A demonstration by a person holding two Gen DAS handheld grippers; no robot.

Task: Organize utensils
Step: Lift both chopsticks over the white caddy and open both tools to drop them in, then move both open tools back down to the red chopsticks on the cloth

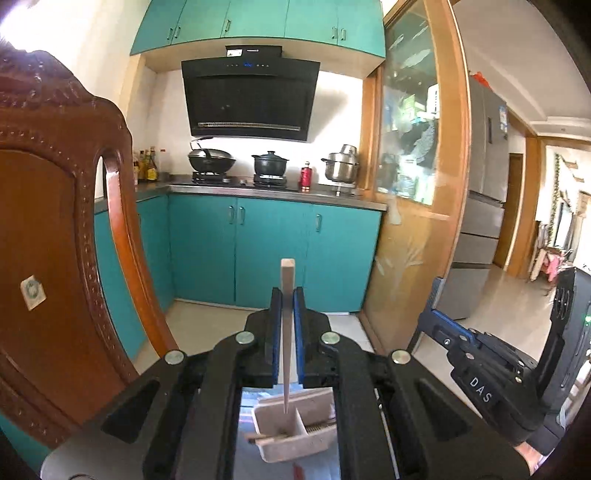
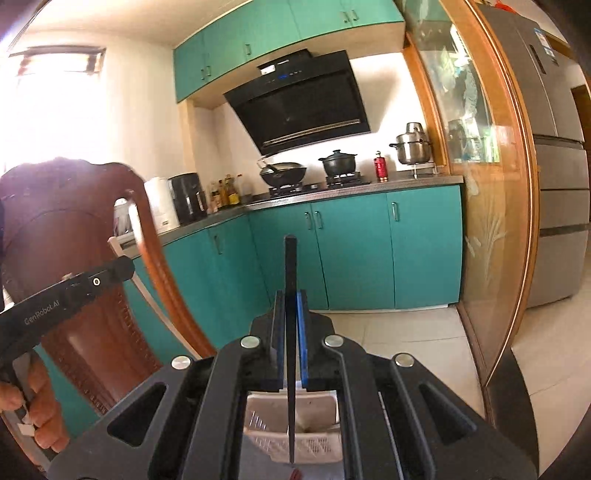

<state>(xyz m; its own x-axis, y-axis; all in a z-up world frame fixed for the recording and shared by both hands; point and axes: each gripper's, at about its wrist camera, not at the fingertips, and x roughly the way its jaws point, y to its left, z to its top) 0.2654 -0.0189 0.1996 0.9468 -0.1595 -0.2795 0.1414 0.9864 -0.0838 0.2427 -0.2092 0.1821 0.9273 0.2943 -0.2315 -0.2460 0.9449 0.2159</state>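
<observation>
**Both grippers raised, one chopstick clamped in each**

Teal kitchen ahead: wall cupboards (image 1: 258,18) above, base cupboards (image 1: 273,251) below a grey surface (image 1: 280,192) along the far wall. Black range hood (image 1: 249,99) slanting over the hob. Steel fridge (image 1: 485,206) at the right, beyond a wood-framed glass door (image 1: 410,147). Carved wooden chair back (image 1: 55,229) filling the left side of the left wrist view, close to the camera.

On the surface, left to right: a cluster of bottles (image 1: 146,166), a black wok (image 1: 211,160), a black lidded pot (image 1: 270,162), a small red canister (image 1: 306,176), a steel steamer pot (image 1: 341,164). Seen only from the right wrist: a white appliance (image 2: 160,201) and a black one (image 2: 188,197) by the corner.

Left gripper (image 1: 287,295) with jaws closed on a pale chopstick (image 1: 287,280), upright, tip pointing down. Right gripper (image 2: 291,299) with jaws closed on a black chopstick (image 2: 290,266), likewise upright.

Directly beneath both, a white divided utensil holder (image 1: 317,448), glimpsed through the gripper frames, with a brown stick lying near its front edge. Both chopstick tips in line with the holder's opening; touching or apart, cannot tell.

Bare hand (image 2: 33,406) on the left gripper's handle, at the edge of the right wrist view.
</observation>
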